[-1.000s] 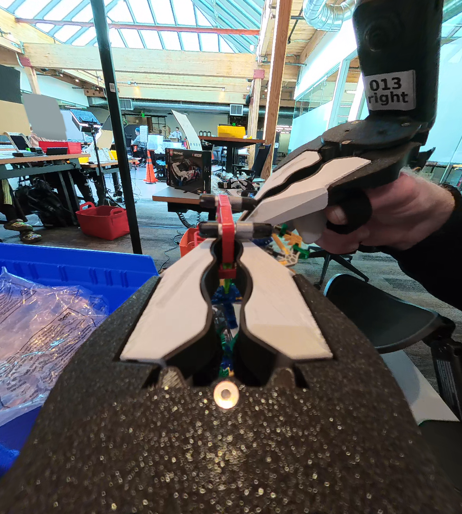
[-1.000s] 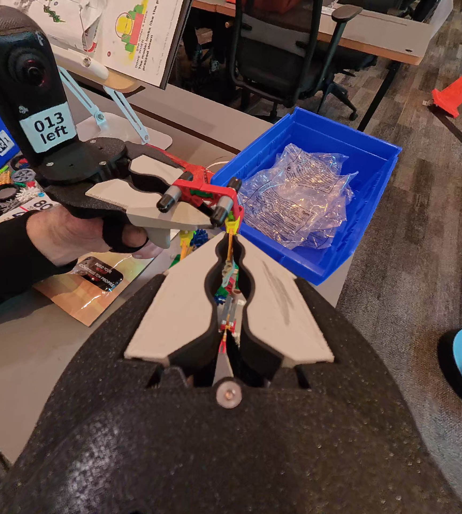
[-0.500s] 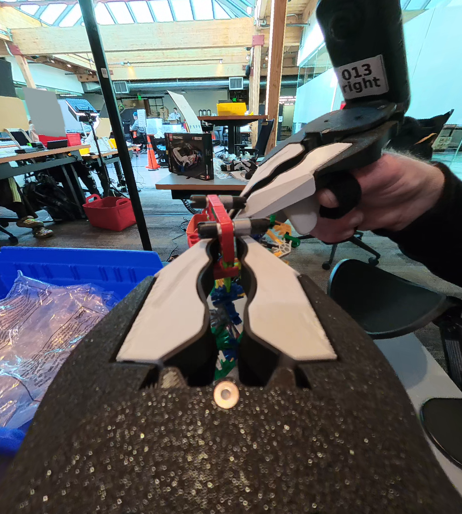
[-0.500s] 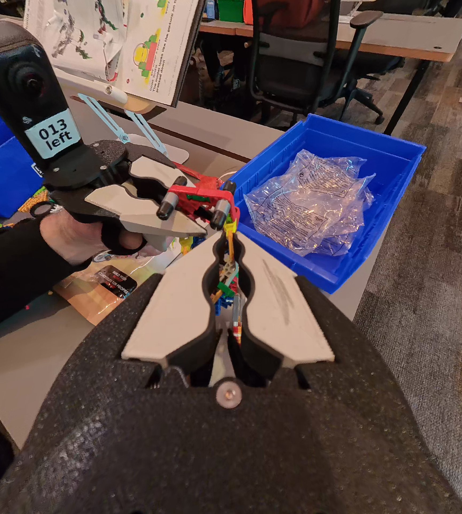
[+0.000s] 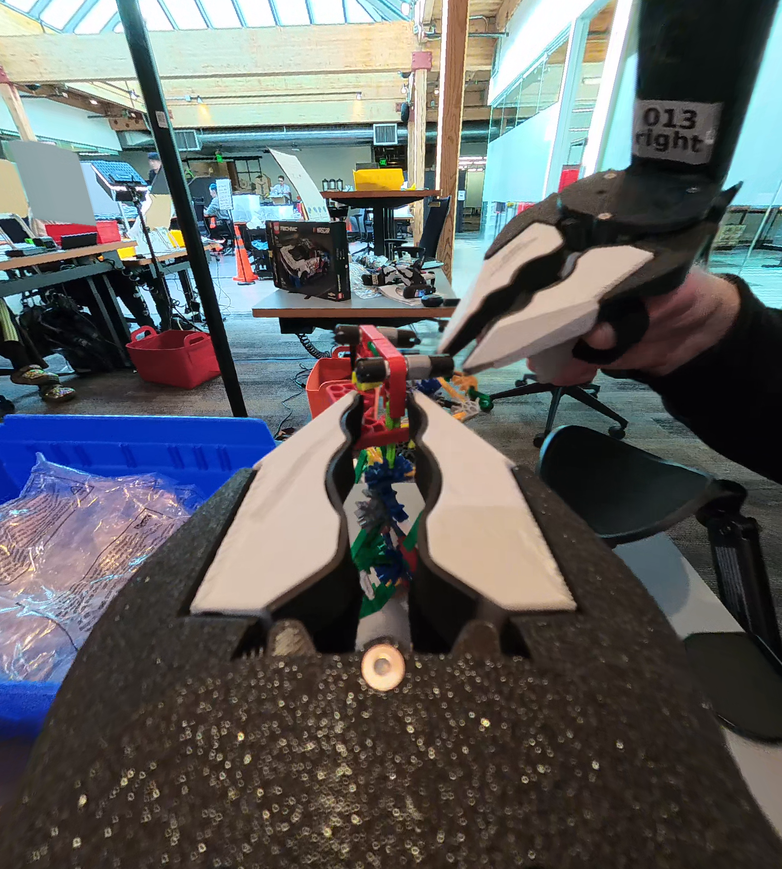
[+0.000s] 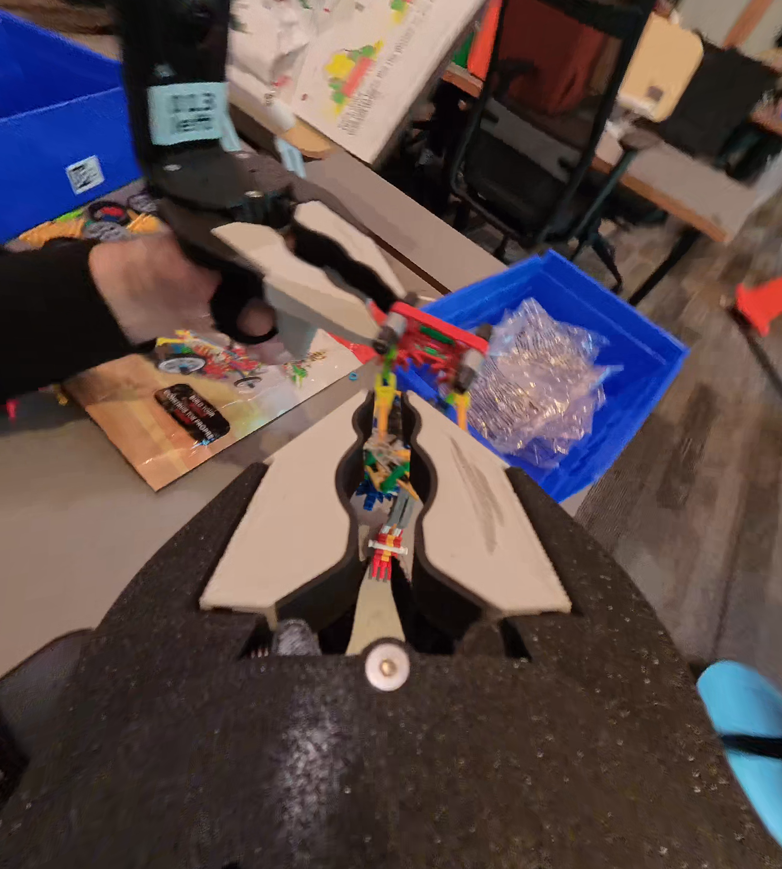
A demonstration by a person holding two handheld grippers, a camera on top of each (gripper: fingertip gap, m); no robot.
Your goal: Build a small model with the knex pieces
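A colourful construction-toy model has a red frame (image 5: 382, 376) with grey and black rods through it. My left gripper (image 5: 382, 404) is shut on the lower part of that red frame and holds it up in the air. My right gripper (image 6: 386, 399) is shut on a yellow piece (image 6: 385, 385) at the near rod's end. In the left wrist view its tips (image 5: 454, 363) meet the rod's black end. In the right wrist view, which is blurred, the left gripper (image 6: 377, 331) reaches the red frame (image 6: 431, 329) from the left.
A blue bin (image 5: 111, 442) of clear plastic bags (image 6: 534, 376) sits at the table edge. A glossy booklet (image 6: 177, 423), loose toy parts (image 6: 102, 225), a second blue bin (image 6: 26, 117) and an open instruction book (image 6: 356, 61) are on the table. A black pole (image 5: 177, 225) and a chair (image 5: 614, 479) stand close. Both grippers' tips are close together, under 4 cm apart.
The red frame has turned, showing more of its side. The right gripper has swung right and higher in the left wrist view. The right wrist view is now blurred by motion.
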